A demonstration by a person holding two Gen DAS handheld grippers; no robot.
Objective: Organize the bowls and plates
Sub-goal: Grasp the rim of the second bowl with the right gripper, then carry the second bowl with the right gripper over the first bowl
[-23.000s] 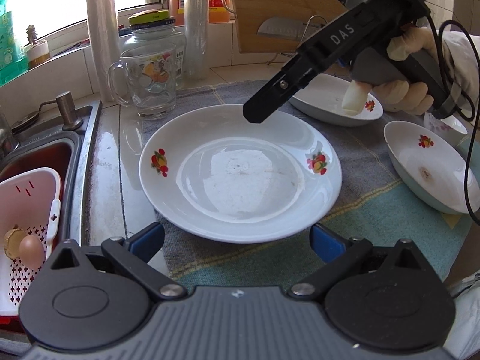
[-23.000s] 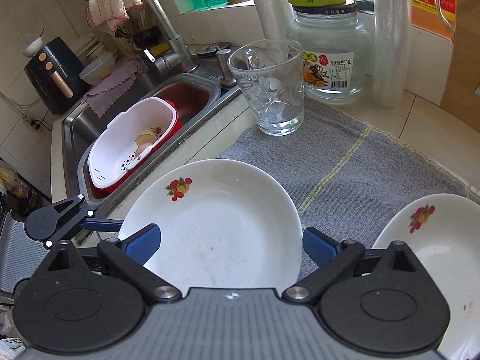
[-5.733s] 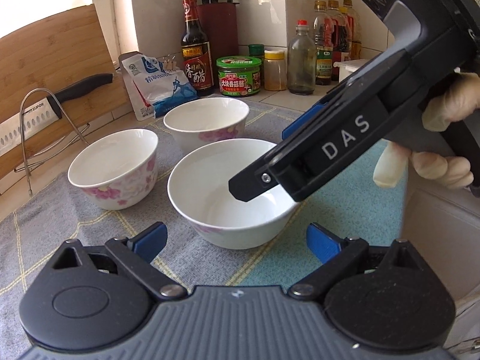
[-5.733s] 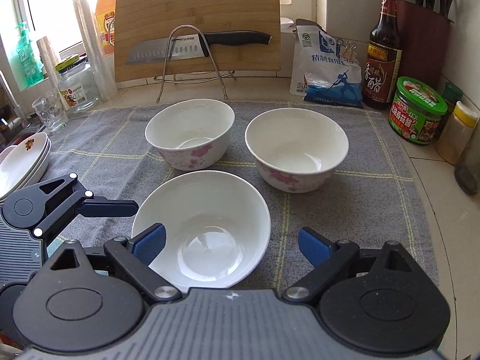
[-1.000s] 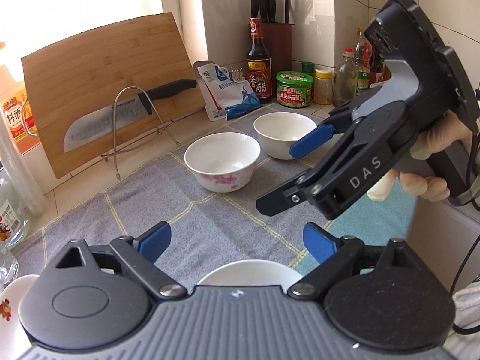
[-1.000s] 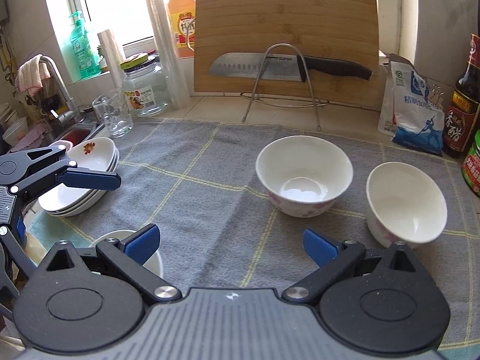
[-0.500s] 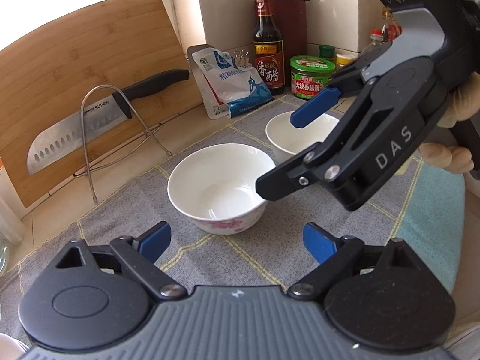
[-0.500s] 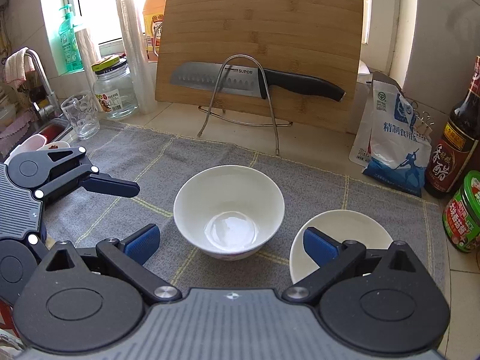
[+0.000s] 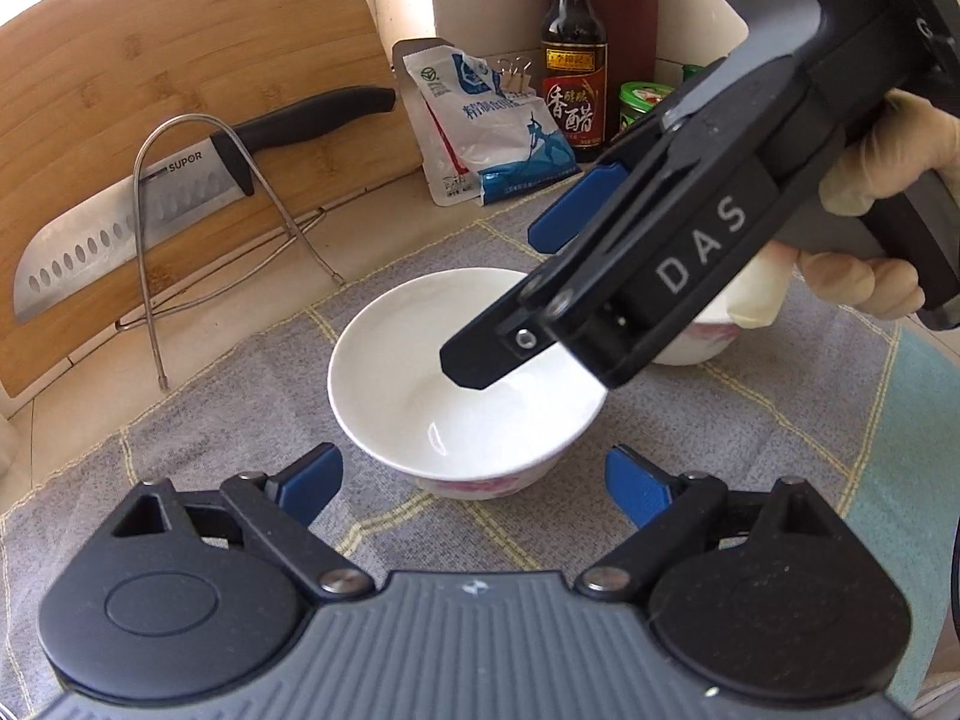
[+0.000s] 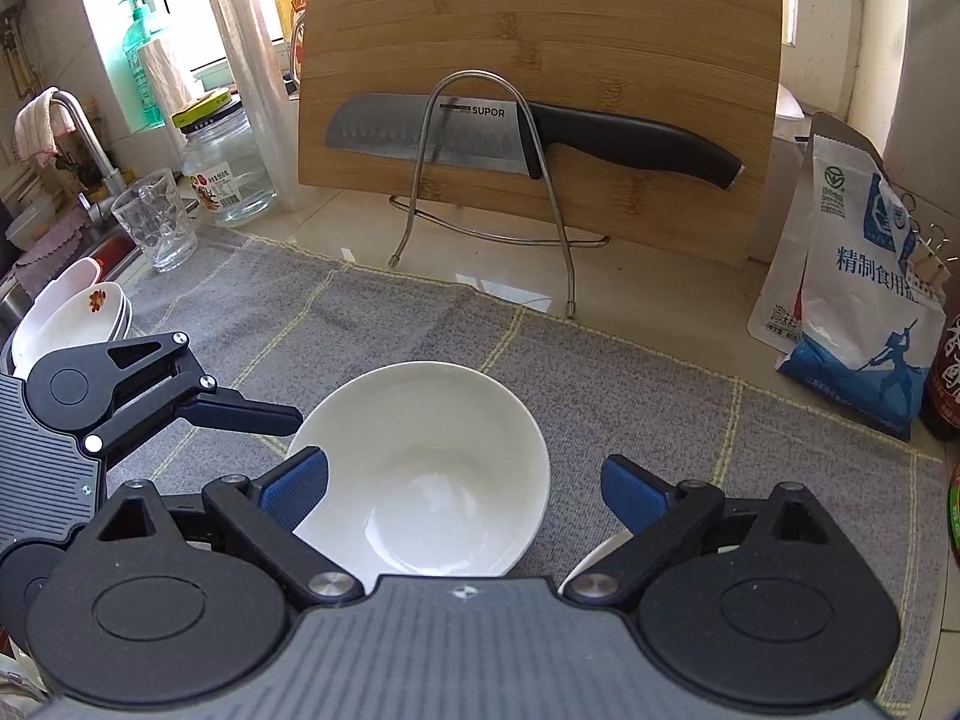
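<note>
Grey cloth (image 10: 384, 324) covers the counter; cutting board (image 10: 540, 54) with knife (image 10: 540, 132) at back, salt bag (image 10: 852, 300) on the right. White bowl (image 10: 432, 468) sits upright on the cloth. Right gripper (image 10: 462, 480) jaws spread, closing, bowl between them; pads not seen pressing it. Left gripper (image 9: 474, 480) jaws spread, closing, just short of the bowl's near side, nothing gripped. Second bowl (image 9: 702, 342) lies behind the right gripper, mostly hidden. Stacked plates (image 10: 78, 312) lie at far left beside the sink.
</note>
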